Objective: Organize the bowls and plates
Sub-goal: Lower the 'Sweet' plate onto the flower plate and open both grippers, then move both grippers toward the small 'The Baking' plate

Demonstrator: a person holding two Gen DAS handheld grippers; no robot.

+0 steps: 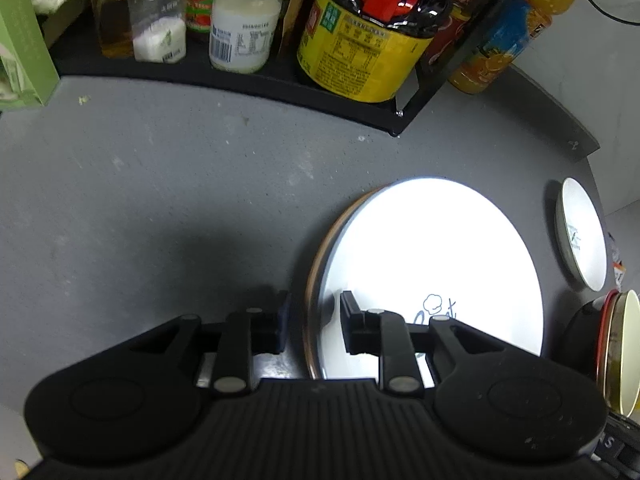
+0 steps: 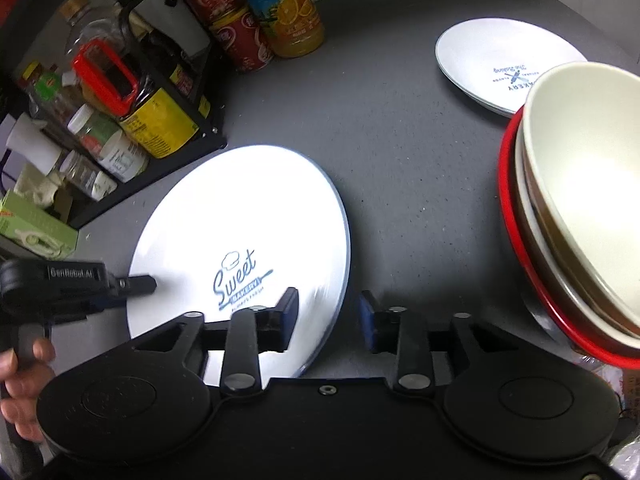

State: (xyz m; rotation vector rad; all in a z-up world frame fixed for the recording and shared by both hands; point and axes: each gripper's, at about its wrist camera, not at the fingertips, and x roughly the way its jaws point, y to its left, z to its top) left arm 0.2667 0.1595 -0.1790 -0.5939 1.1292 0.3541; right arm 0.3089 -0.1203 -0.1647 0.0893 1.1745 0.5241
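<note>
A large white "Sweet Bakery" plate (image 2: 240, 216) lies on the grey counter, brightly lit; it also shows in the left wrist view (image 1: 432, 248). My left gripper (image 1: 312, 320) is open, its jaws either side of the plate's left rim; it shows in the right wrist view (image 2: 136, 286) too. My right gripper (image 2: 328, 316) is open astride the plate's right rim. A smaller white plate (image 2: 496, 60) lies far right, also in the left wrist view (image 1: 582, 236). A stack of bowls (image 2: 580, 200) with a cream bowl on top stands at the right.
A black rack (image 1: 280, 76) of sauce bottles, jars and a large soy bottle (image 1: 372, 32) lines the back of the counter (image 1: 160, 184). Drink cans and an orange juice bottle (image 2: 288, 8) stand beside it. A green box (image 1: 20, 48) sits at the far left.
</note>
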